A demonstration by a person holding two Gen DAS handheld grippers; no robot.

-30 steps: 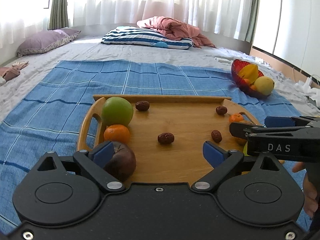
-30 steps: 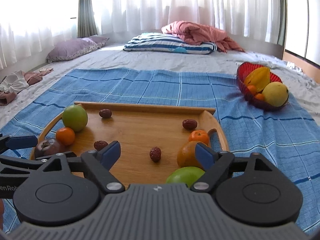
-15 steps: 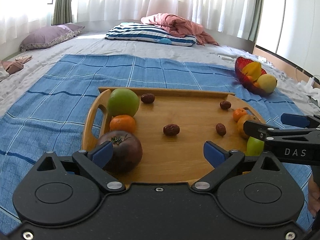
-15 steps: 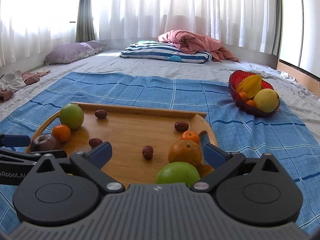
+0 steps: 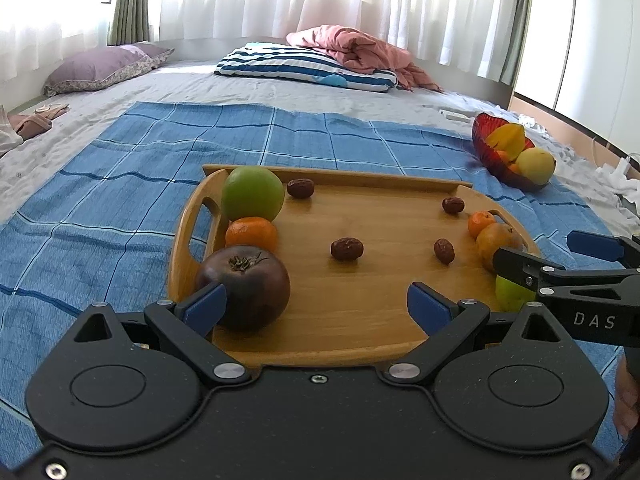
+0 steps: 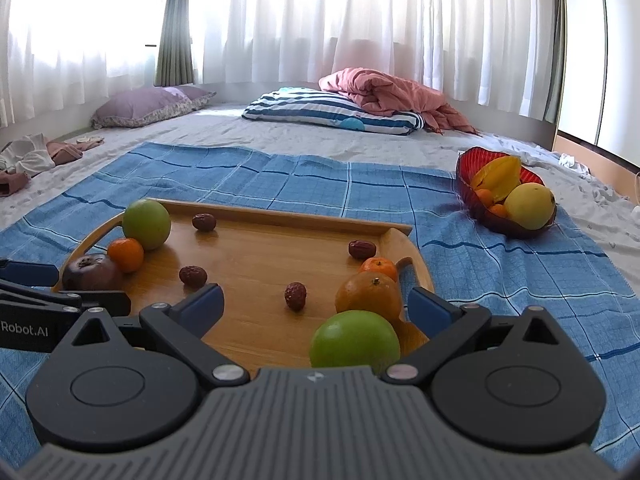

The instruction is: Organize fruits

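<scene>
a home bedroom: bed (image 6: 320, 136), pillows (image 6: 332, 114), curtained windows (image 6: 320, 20)

Black tongs (image 5: 316, 306), blue pads (image 5: 206, 304), silver screws.

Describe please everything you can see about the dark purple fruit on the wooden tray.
The dark purple fruit is round and glossy, almost maroon-black, with a dried brownish calyx on top, so it sits upright. It rests on the wooden tray at its near left corner, beside the handle. A small orange sits right behind it, seemingly touching. The open left gripper has one blue pad in front of it; contact is unclear.
</scene>
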